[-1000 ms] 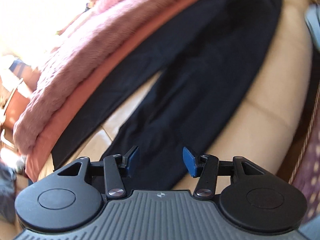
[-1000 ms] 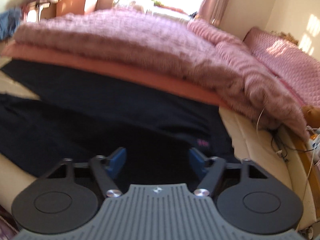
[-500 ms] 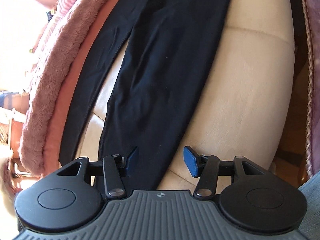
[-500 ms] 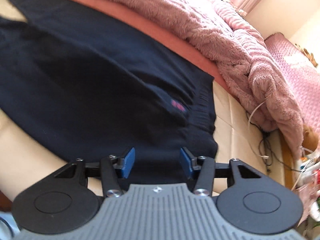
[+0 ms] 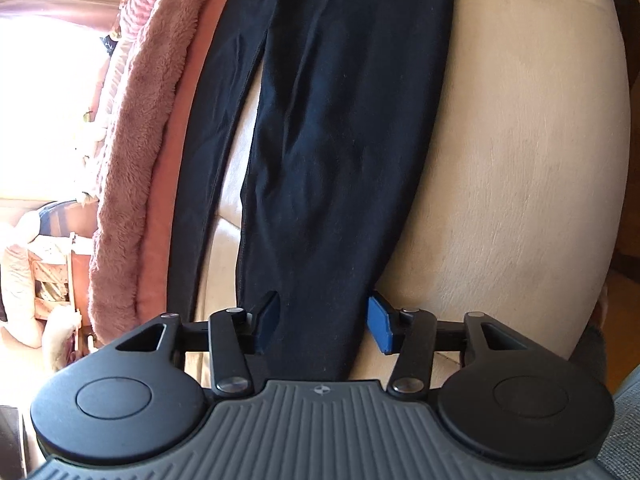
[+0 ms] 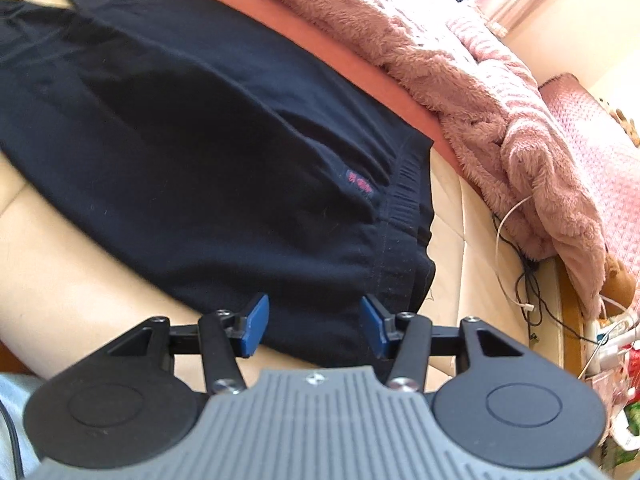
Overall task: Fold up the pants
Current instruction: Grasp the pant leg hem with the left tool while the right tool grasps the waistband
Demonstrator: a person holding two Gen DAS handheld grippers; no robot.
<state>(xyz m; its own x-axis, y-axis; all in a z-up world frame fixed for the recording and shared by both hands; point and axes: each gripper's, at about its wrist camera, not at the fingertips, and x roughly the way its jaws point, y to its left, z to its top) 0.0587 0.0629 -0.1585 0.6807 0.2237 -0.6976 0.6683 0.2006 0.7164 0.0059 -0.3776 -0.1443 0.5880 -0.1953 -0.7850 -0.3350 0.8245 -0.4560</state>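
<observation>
Left wrist view gives you the cream leather sofa point(image 5: 520, 152) as the biggest thing in sight, its padded seat curving away to the right of the cloth. On it lie the black pants point(image 5: 340, 140), spread flat, with the two legs running away from your camera and a narrow strip of sofa showing between them. A fuzzy pink blanket point(image 5: 136, 140) is heaped along the far side of the pants, with a salmon-coloured layer beneath it touching the edge of the farther leg.

Your left gripper point(image 5: 323, 322) sits at the hem end of the nearer leg; its blue-padded fingers point(image 5: 380, 328) are spread apart on either side of the cloth, not pinching it.

Right wrist view shows you the other end of the pants point(image 6: 200, 152): the ribbed waistband point(image 6: 408, 188) lies near the sofa point(image 6: 60, 264) edge, with a small red label point(image 6: 358, 184) just beside it. Your right gripper point(image 6: 314, 326) hovers over the near corner of the waist, fingers point(image 6: 254, 326) parted with the cloth between and below them, nothing gripped. White and black cables point(image 6: 520, 264) trail off the blanket point(image 6: 500, 100) to the right.
</observation>
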